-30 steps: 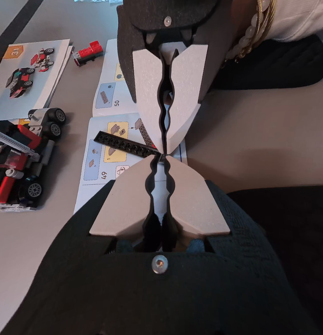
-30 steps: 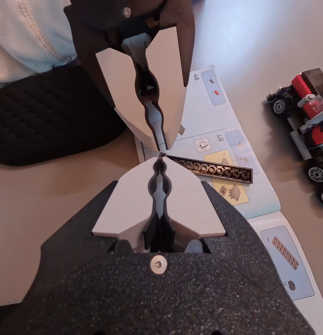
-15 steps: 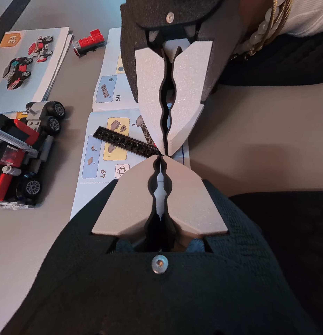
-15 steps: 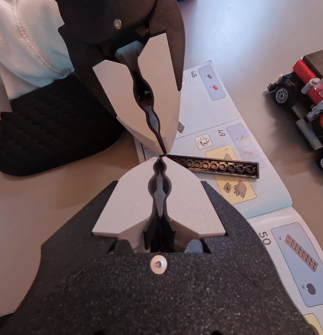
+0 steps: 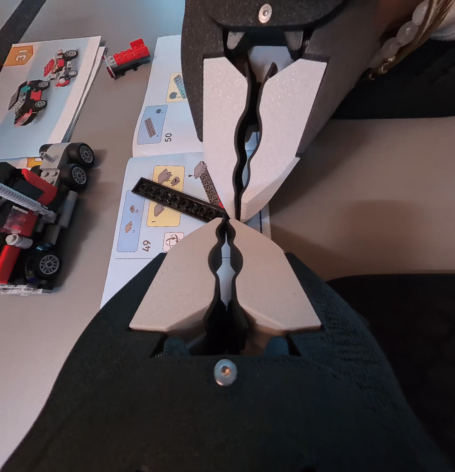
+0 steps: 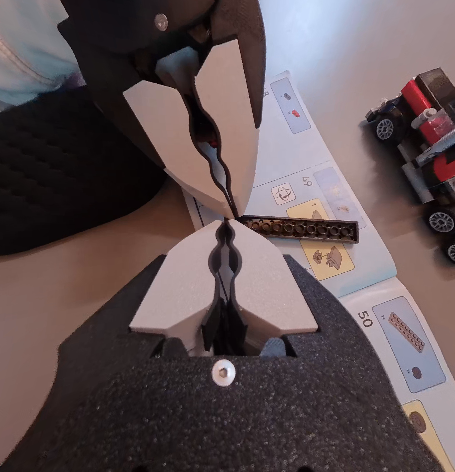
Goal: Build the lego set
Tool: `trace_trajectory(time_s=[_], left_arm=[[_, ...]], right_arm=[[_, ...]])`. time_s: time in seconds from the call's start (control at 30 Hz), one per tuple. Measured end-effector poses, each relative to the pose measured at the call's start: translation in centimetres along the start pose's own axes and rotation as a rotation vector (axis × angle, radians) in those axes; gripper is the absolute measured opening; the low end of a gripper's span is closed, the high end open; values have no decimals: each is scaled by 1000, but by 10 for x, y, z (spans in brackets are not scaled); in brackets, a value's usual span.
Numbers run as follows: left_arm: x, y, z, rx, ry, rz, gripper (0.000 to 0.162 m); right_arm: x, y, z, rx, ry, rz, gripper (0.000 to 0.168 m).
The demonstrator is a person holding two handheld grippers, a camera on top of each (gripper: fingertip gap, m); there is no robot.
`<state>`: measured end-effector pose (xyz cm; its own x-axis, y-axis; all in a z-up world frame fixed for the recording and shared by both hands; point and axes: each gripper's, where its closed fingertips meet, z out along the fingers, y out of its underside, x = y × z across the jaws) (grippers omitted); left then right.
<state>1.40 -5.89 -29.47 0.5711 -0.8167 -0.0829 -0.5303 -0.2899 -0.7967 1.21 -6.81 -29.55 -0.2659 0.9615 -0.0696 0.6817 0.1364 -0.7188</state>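
The left tongs (image 5: 225, 224) and the right tongs (image 6: 226, 224) meet tip to tip above the open instruction booklet (image 5: 134, 224). Both are closed, and both pinch the same end of a long black plate (image 5: 179, 199). The plate sticks out sideways from the tips, over the yellow and blue boxes printed on the page. In the right wrist view its bottom side with round holes shows (image 6: 300, 231). I cannot tell if its far end rests on the paper or is lifted a bit.

A red and black toy truck (image 5: 29, 224) with grey wheels stands on the desk (image 5: 361, 184) beside the booklet. Farther off lies a small red and black built piece (image 5: 126, 58), and next to it a closed booklet (image 5: 45, 94) with cars on its cover. A dark padded cushion (image 6: 55, 173) sits near the left tongs, on the side away from the plate
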Motion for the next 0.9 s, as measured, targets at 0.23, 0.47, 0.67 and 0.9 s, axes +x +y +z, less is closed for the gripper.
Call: trace_trajectory(time_s=[0.23, 0.47, 0.67, 0.9], left_arm=[[-1, 0, 0, 0, -5, 9, 1], [-8, -10, -12, 103, 4, -66, 1], [3, 3, -6, 8, 49, -13, 1], [3, 4, -5, -2, 51, -11, 1]], right_arm=[[0, 1, 0, -89, 41, -27, 1], [2, -2, 1, -57, 2, 4, 0], [3, -3, 2, -37, 34, 54, 0], [2, -2, 2, -37, 32, 67, 0]])
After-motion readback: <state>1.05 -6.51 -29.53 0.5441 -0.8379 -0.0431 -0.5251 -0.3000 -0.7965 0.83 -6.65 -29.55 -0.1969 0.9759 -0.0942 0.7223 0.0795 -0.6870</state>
